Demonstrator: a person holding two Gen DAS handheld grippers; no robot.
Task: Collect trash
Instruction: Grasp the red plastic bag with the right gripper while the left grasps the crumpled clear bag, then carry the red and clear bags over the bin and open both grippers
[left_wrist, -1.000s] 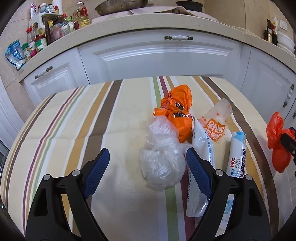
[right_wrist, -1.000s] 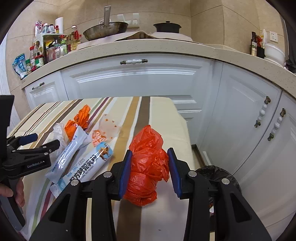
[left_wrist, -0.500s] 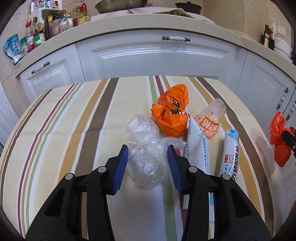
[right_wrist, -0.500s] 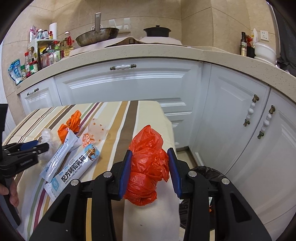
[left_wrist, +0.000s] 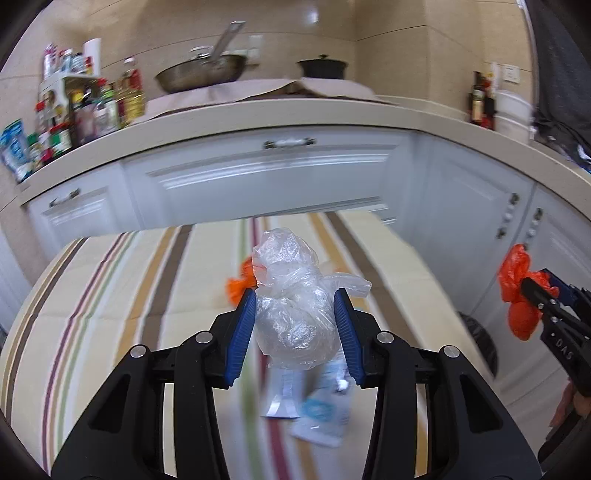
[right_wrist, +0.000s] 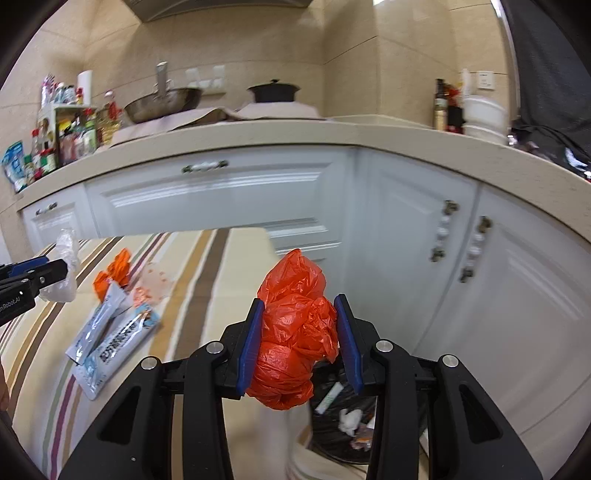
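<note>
Trash: clear plastic bag (left_wrist: 295, 317) pinched between jaws of left gripper (left_wrist: 298, 328), held up off striped table (left_wrist: 110, 295). On table: orange wrapper (right_wrist: 114, 273), white packets (right_wrist: 110, 332). Right gripper (right_wrist: 300, 341) jaws squeeze orange bag (right_wrist: 295, 332), over black bin (right_wrist: 343, 417) w/ scraps inside, by white cabinets (right_wrist: 480, 295).
</note>
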